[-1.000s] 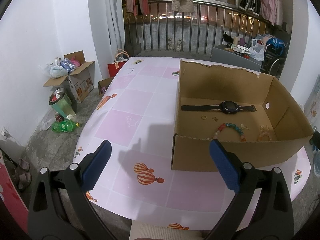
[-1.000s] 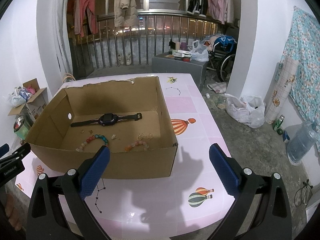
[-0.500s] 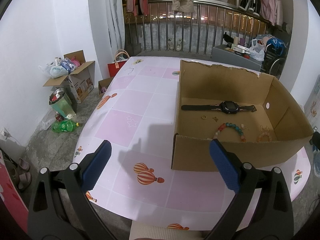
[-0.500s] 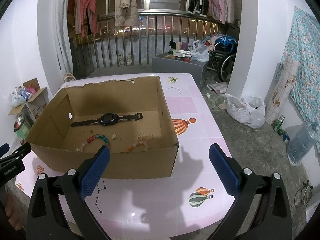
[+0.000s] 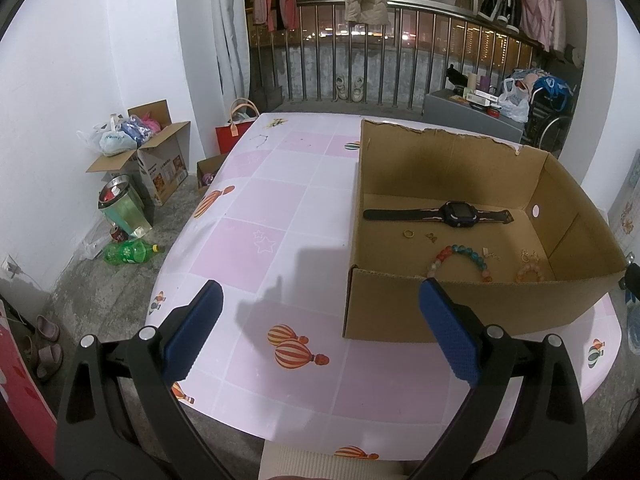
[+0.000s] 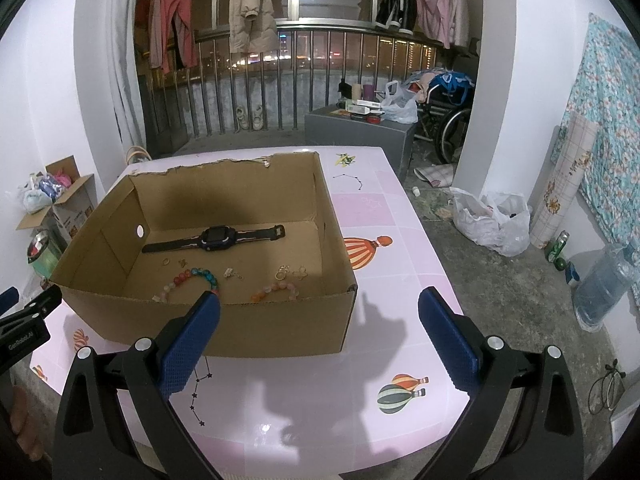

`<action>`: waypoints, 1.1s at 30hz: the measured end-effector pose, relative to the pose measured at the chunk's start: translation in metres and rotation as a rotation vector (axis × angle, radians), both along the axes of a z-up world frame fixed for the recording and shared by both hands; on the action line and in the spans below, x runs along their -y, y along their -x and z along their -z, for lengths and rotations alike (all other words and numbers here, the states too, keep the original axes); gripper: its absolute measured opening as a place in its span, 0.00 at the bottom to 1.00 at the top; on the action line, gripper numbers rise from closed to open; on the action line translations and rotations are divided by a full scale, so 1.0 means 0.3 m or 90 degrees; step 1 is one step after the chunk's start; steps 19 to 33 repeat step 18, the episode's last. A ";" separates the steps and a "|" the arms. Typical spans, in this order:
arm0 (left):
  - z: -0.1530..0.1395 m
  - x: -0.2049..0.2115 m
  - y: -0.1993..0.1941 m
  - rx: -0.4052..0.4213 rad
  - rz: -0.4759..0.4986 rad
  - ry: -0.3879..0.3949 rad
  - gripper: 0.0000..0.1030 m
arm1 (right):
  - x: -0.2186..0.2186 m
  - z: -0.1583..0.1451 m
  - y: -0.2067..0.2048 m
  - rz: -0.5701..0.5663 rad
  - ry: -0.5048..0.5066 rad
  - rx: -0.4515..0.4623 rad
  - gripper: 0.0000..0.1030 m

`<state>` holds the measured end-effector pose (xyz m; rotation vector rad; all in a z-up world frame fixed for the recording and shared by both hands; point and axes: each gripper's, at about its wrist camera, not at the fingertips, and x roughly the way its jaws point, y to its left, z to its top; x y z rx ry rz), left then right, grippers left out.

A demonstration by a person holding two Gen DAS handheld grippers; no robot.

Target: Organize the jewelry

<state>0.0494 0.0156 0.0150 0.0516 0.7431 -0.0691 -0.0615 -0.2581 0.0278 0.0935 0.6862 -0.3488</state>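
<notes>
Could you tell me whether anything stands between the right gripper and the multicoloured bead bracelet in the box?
Yes: the cardboard box's near wall rises between the open right gripper and the multicoloured bead bracelet on the box floor. The box is open on top, so reaching over that wall looks clear.

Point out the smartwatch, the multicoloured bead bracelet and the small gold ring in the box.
smartwatch [image 5: 458,213], left wrist view, on its dark face.
multicoloured bead bracelet [image 6: 203,273], right wrist view, on its blue-green beads.
small gold ring [image 5: 408,233], left wrist view, on the band.

Home balcony room, hanging clothes [image 6: 251,12], railing [image 5: 400,60]
</notes>
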 end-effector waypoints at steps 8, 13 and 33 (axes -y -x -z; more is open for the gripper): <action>0.001 0.002 -0.001 -0.001 0.000 0.001 0.92 | 0.001 0.000 -0.001 0.000 -0.001 -0.001 0.94; -0.004 0.002 -0.003 -0.002 0.002 0.000 0.92 | 0.000 -0.001 0.001 0.000 -0.001 -0.001 0.94; -0.004 0.003 -0.002 -0.002 0.003 0.001 0.92 | 0.001 -0.001 -0.002 0.000 -0.002 0.000 0.94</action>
